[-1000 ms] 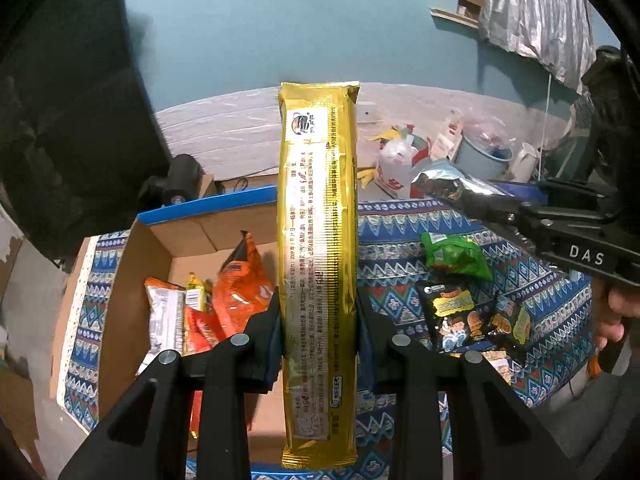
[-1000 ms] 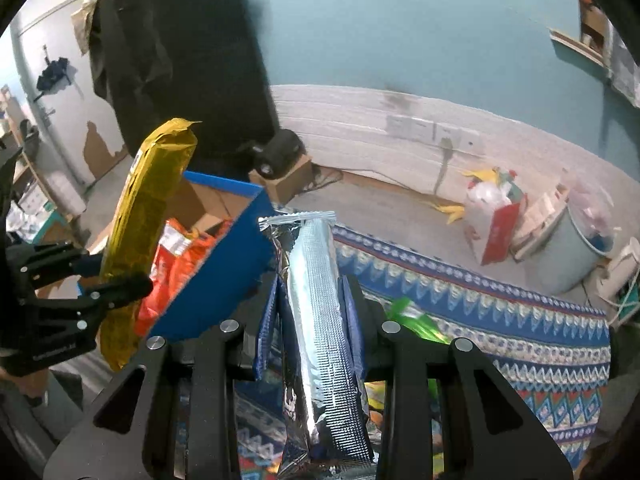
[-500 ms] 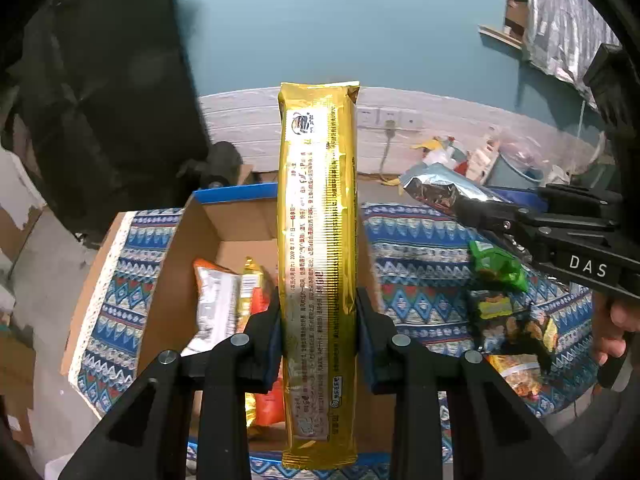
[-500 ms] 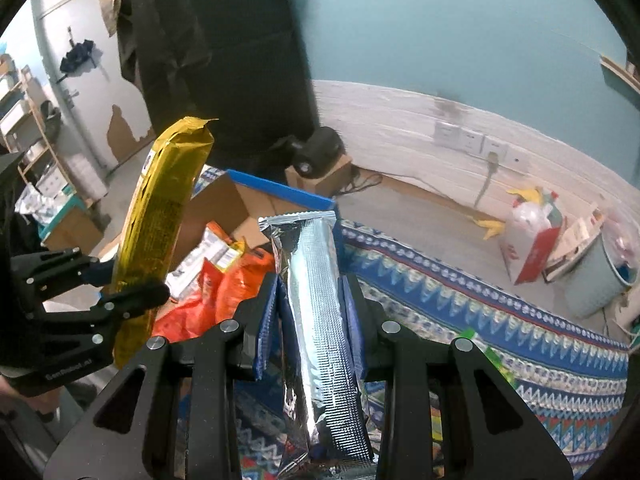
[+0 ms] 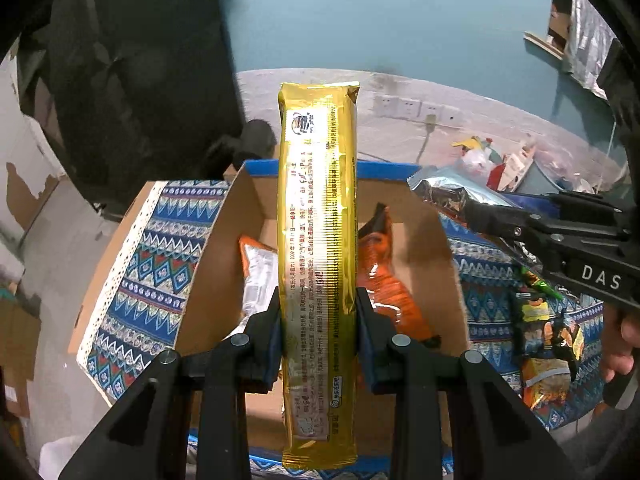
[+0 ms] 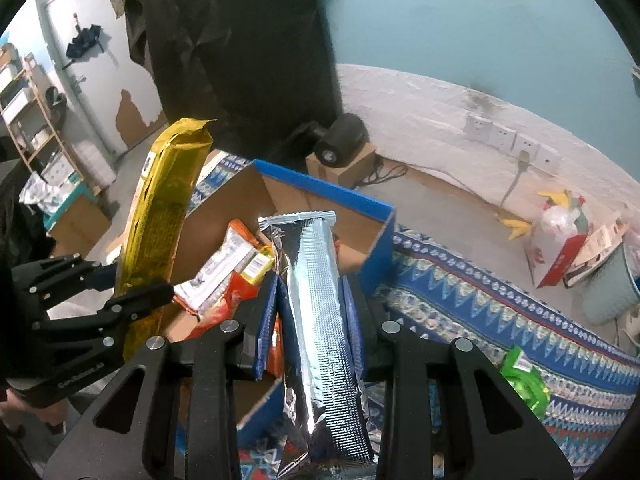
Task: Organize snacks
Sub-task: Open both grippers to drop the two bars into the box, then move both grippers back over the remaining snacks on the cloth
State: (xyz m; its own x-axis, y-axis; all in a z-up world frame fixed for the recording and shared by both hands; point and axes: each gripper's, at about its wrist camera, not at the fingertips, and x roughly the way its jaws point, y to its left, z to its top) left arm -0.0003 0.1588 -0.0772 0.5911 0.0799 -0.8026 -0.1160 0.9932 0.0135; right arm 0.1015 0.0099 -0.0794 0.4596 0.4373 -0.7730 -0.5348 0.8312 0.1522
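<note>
A long gold snack packet point(image 5: 318, 240) stands upright in my left gripper point(image 5: 318, 320), which is shut on its lower half. It hangs over an open cardboard box point(image 5: 224, 256) with blue outer walls. Orange and white snack bags point(image 5: 384, 276) lie inside the box. My right gripper point(image 6: 310, 312) is shut on a long silver foil packet point(image 6: 316, 300), held above the box's near right side. In the right wrist view the gold packet point(image 6: 160, 216) and left gripper point(image 6: 128, 296) show at the left. The silver packet point(image 5: 448, 190) pokes in at the right of the left wrist view.
The box sits on a blue patterned cloth point(image 5: 144, 264) covering the table. More loose snacks point(image 5: 548, 336) lie on the cloth to the right, including a green bag point(image 6: 524, 380). A hand point(image 5: 620, 344) holds the right gripper. Beyond are floor clutter, a bucket point(image 6: 612, 284) and wall sockets point(image 6: 504, 136).
Both grippers have carried their packets leftward, from beside the box to over it. The box now sits centred under the gold packet, and the loose snacks have slid to the right edge.
</note>
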